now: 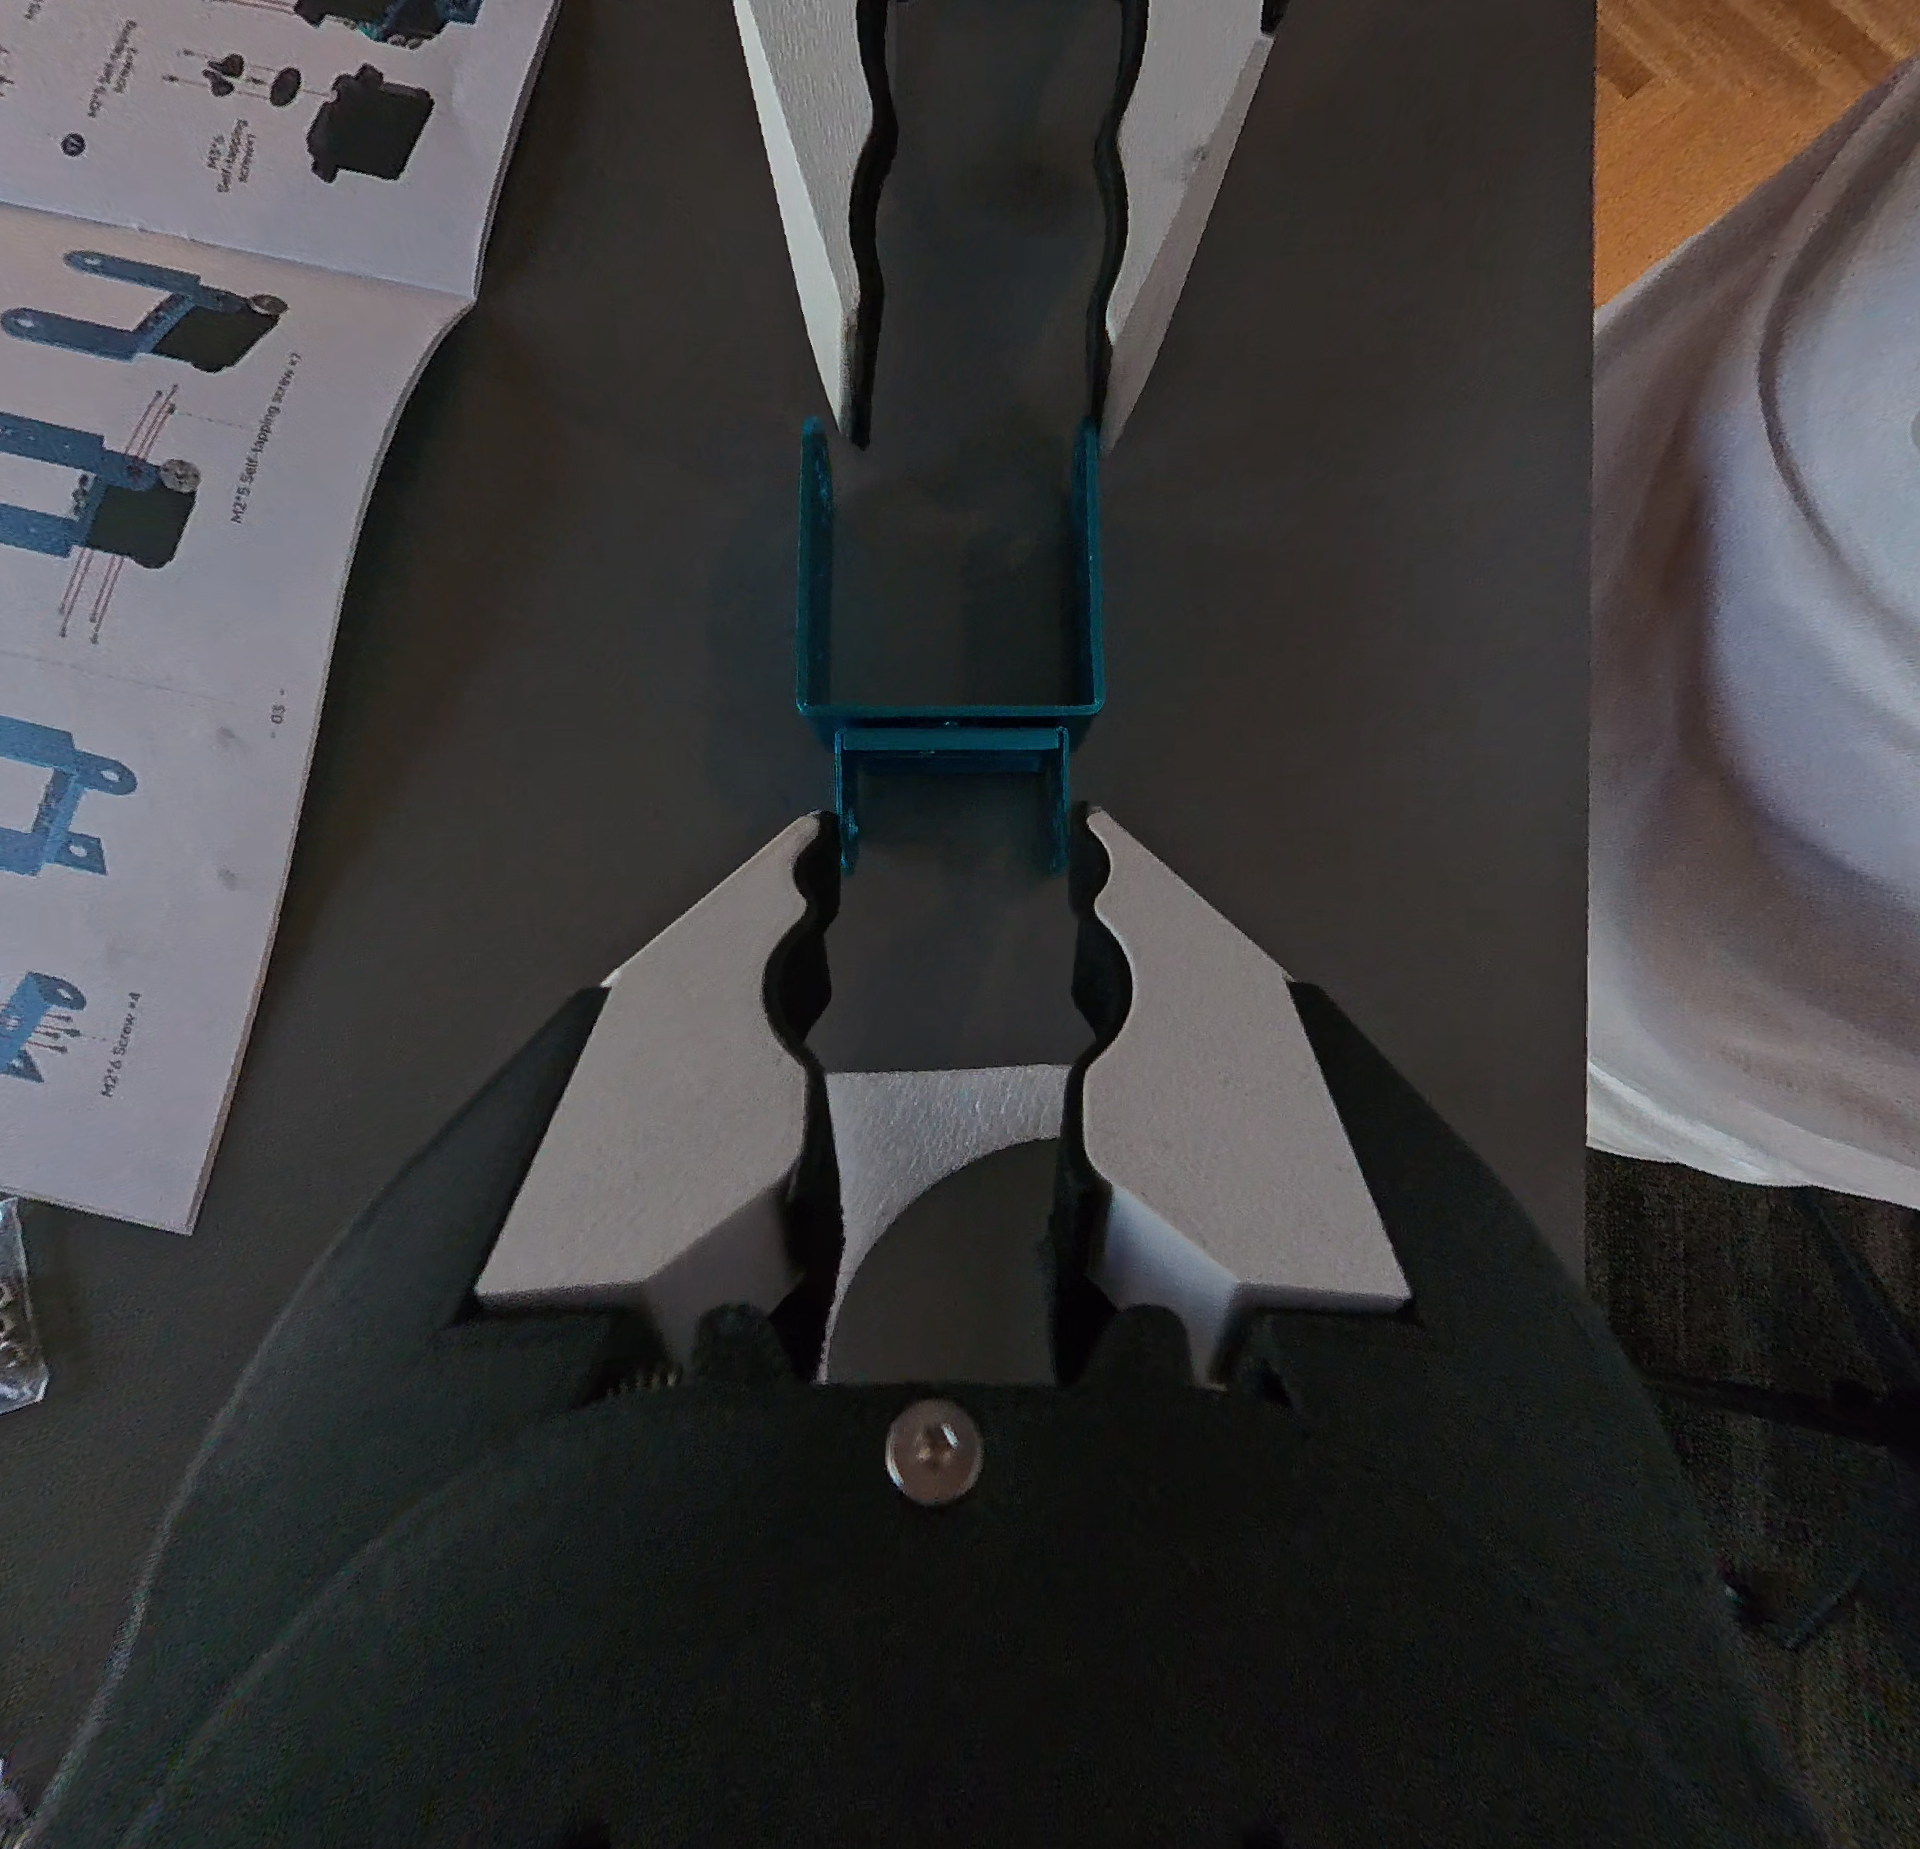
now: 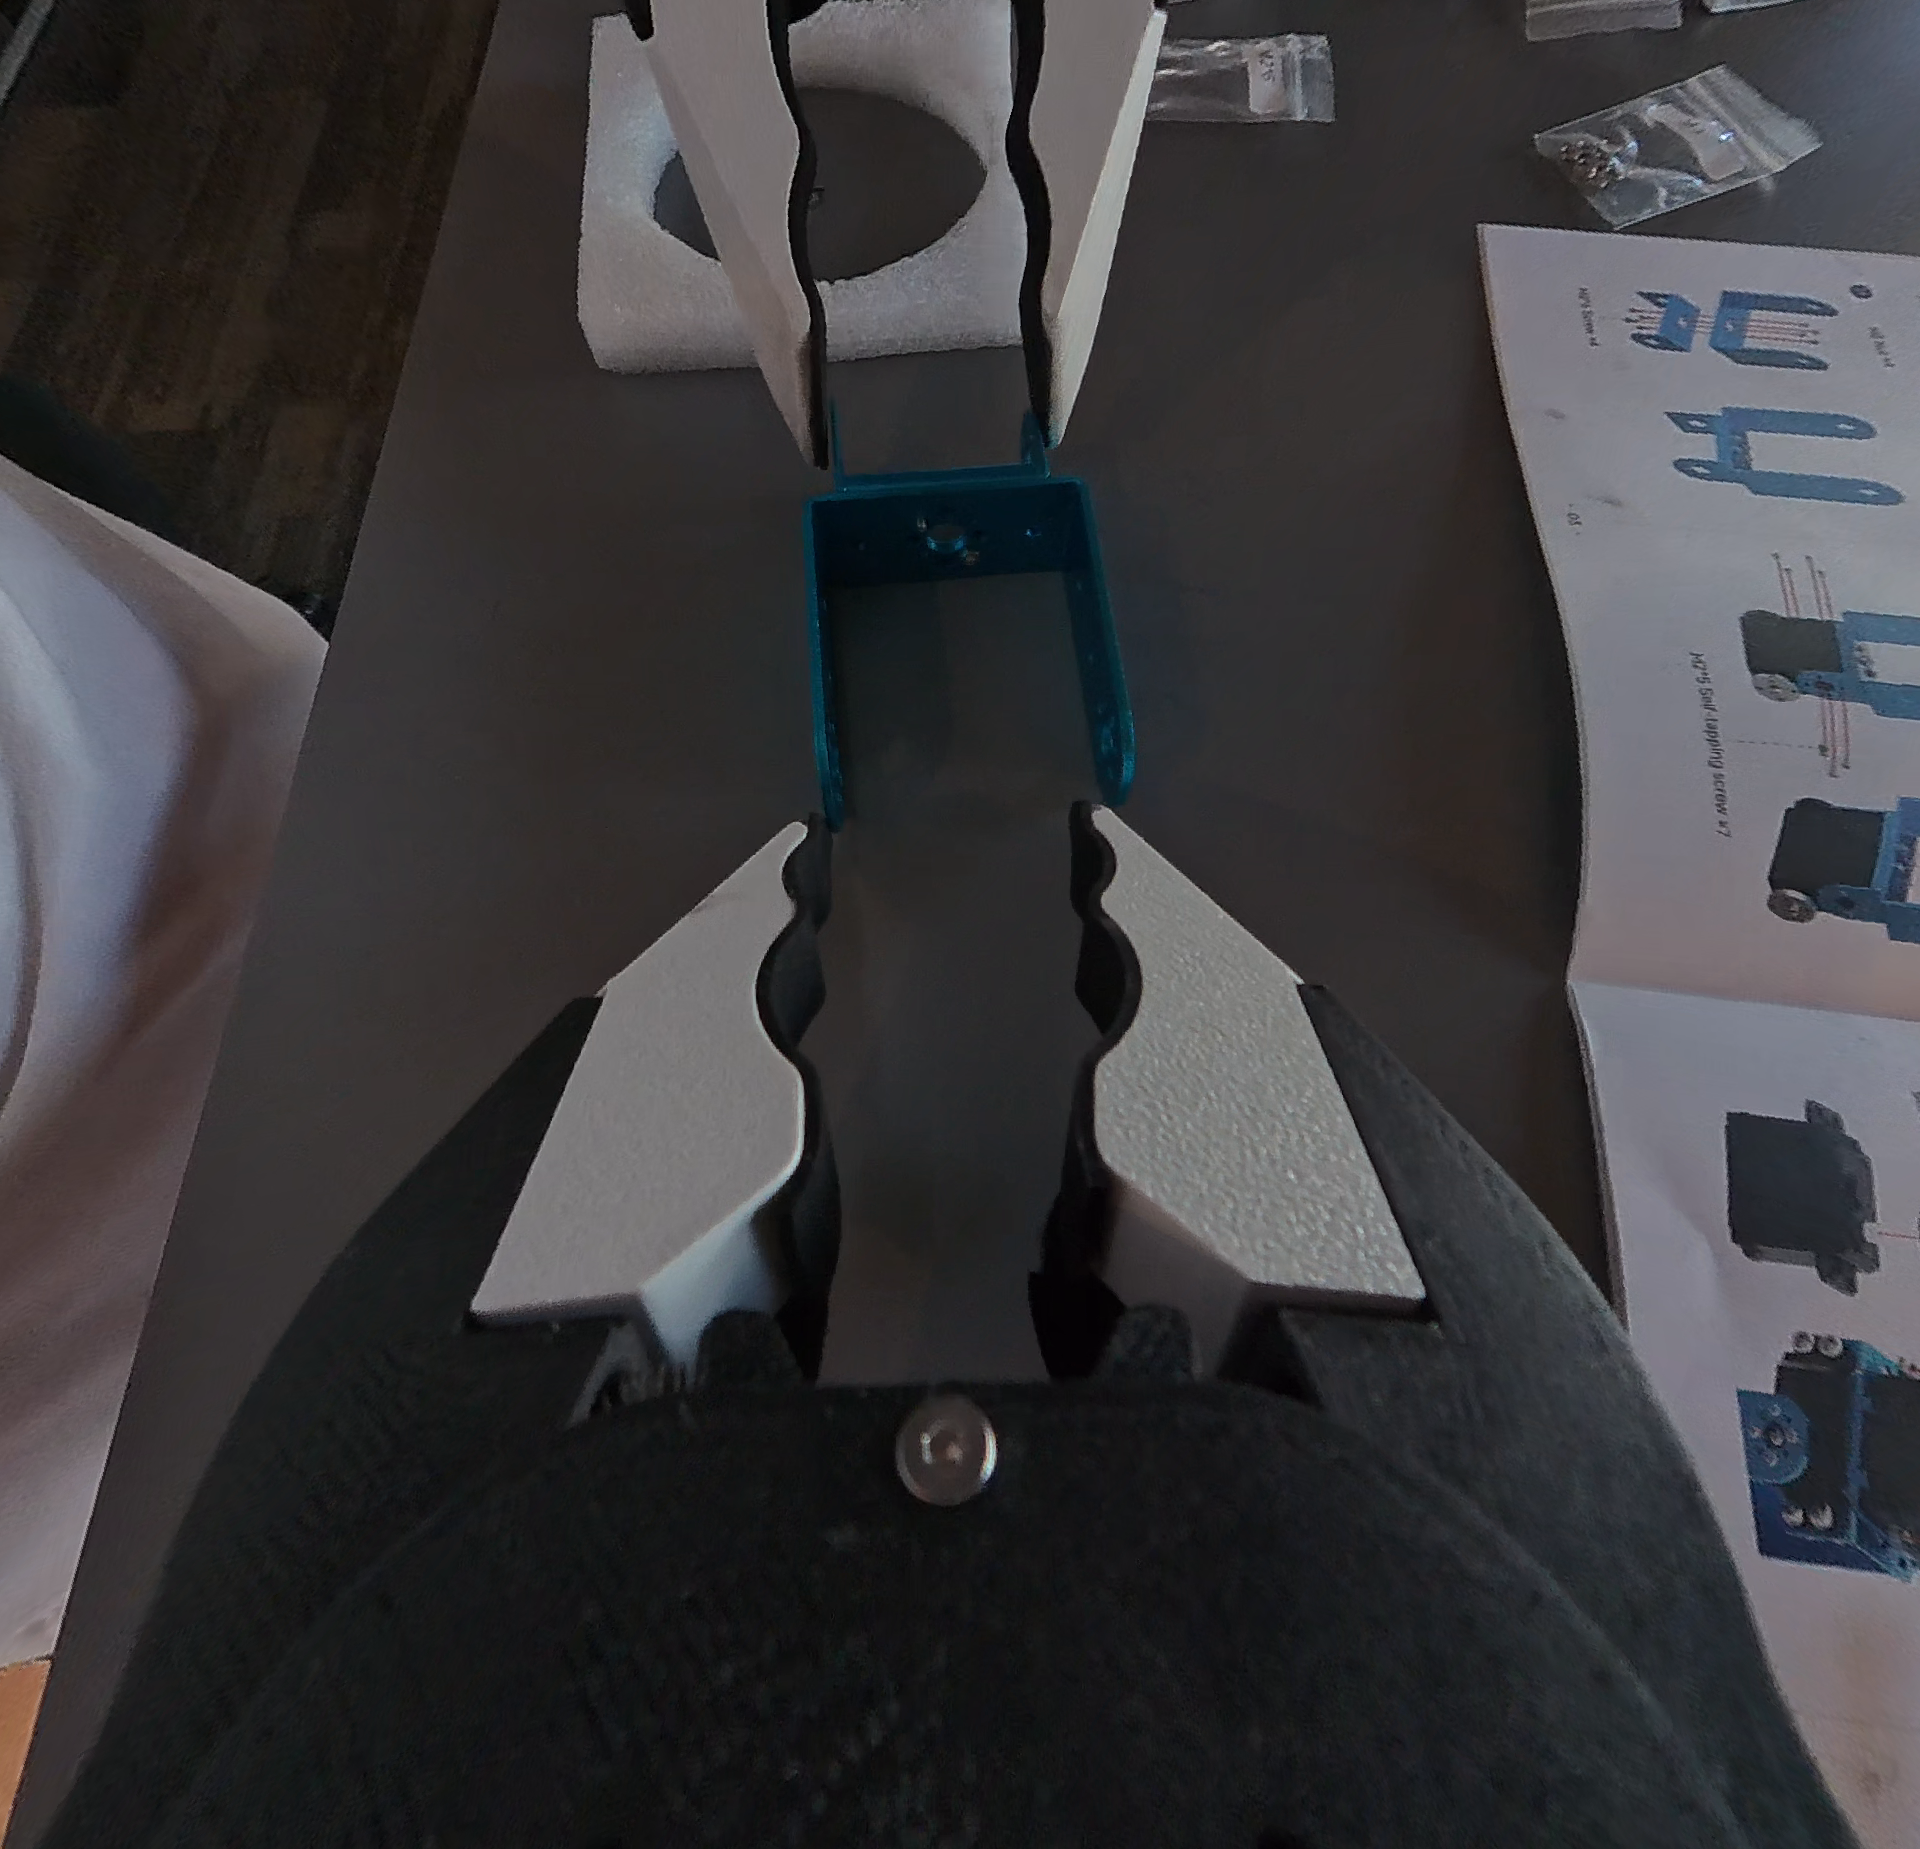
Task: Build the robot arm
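A blue metal assembly lies between my two grippers over the dark table [image 1: 1351, 656]: a large U-bracket [image 1: 818, 594] joined back to back with a small U-bracket [image 1: 951, 747]. My left gripper [image 1: 958, 833] has a finger on the outside of each leg of the small bracket and is shut on it. My right gripper [image 2: 951, 823] faces it from the other side. Its fingertips sit at the leg ends of the large bracket [image 2: 945, 542], with the jaws about a bracket's width apart. I cannot tell whether they grip it. Each gripper also shows in the other's view, the right gripper [image 1: 977, 433] and the left gripper [image 2: 932, 449].
An open assembly booklet [image 2: 1714, 656] lies beside the brackets and also shows in the left wrist view [image 1: 208, 552]. A white foam block with a round cutout [image 2: 935, 272] lies under the left gripper. Small bags of screws [image 2: 1673, 147] lie beyond it. A person's white garment [image 1: 1766, 656] is at the table edge. Some 8 centimeters of space lies between my two pairs of fingers.
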Demonstrator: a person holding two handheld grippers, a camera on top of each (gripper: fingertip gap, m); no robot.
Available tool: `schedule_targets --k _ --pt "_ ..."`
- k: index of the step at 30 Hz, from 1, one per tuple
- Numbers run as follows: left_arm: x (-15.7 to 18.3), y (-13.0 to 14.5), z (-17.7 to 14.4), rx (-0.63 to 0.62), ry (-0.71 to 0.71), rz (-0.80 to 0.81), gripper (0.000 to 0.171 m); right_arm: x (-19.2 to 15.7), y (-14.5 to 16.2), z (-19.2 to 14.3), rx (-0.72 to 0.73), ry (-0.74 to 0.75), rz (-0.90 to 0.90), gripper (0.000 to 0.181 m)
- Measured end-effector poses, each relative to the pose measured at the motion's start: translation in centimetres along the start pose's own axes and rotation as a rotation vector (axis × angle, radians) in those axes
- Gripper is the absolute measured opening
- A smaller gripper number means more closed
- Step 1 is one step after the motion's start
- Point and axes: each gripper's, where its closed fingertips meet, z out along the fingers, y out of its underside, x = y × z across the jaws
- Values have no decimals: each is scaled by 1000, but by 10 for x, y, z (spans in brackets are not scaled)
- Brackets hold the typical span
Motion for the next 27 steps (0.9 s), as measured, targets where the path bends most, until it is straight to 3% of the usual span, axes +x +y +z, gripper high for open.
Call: schedule_targets --k 9,16,21,27 --pt "0 -1 3 -8 0 4 44 -3 -1 1 5 -21 -5 45" --pt "-2 -1 -9 30 -12 -38 51 5 -23 -25 153 -13 49 53" --pt "-1 4 -6 28 -3 -47 53 10 -10 -19 121 -36 87 67" --pt "2 4 3 23 6 -33 50 6 -8 -8 81 -48 56 67"
